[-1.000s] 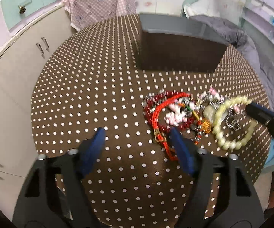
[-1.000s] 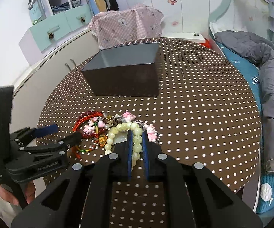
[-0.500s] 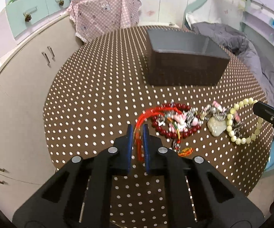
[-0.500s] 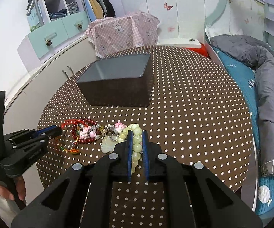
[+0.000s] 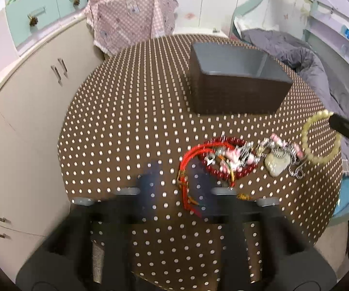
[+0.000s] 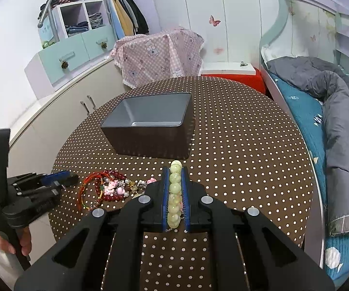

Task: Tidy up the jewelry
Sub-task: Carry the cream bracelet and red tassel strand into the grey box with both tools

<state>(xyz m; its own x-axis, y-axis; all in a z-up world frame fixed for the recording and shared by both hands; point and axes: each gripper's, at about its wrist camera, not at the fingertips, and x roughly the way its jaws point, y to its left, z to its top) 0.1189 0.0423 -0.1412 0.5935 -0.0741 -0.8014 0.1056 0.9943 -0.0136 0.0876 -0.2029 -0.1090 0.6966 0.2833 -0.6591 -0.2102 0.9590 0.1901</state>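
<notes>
Straight ahead of the right tongs point(image 6: 175, 181), clamped on the green bead bracelet point(image 6: 175, 189), sits the open box point(image 6: 150, 123). Left tongs point(image 5: 174, 181) are blurred, jaws apart, astride the red cord point(image 5: 186, 167); right is nearer the box.

An open box point(image 6: 150, 126) sits on the table point(image 6: 247, 145) ahead of the right gripper point(image 6: 175, 194), with tangled jewelry point(image 6: 109, 189) to its left.

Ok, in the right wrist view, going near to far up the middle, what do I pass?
Right claw shut on the pale green bead bracelet → open dark box → pink checked cloth beyond the dotted table.
</notes>
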